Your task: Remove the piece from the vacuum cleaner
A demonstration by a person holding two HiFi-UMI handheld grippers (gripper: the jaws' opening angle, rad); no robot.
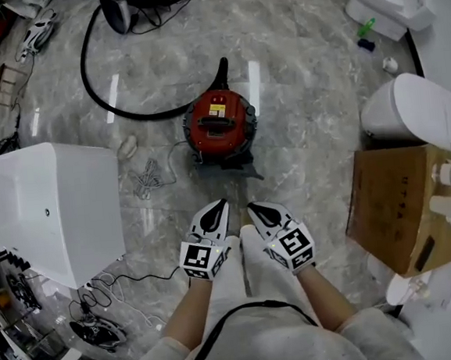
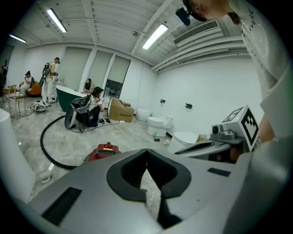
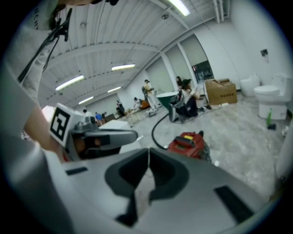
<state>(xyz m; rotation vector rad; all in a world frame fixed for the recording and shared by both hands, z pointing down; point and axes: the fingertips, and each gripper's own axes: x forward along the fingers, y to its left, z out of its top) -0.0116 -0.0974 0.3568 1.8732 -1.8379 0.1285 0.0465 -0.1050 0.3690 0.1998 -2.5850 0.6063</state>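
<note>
Red vacuum cleaner (image 1: 221,129) stands on the marble floor (image 1: 312,89) at 12 o'clock from both grippers, well apart from them. The left gripper (image 1: 217,210) and right gripper (image 1: 256,209) are both closed and empty. Arriving closed, they would only push the cleaner, and it may roll or tip; its black hose (image 1: 85,78), at 10 o'clock, could also drag.

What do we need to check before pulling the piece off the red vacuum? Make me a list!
1. left gripper empty: ok, jaws shut on nothing.
2. right gripper empty: ok, jaws shut on nothing.
3. Jaws open for grabbing: not ok.
4. red vacuum in sight, ahead of both grippers: ok.
5. Grippers at the vacuum: not ok, bare floor lies between.
6. Which piece comes off: cannot tell.
</note>
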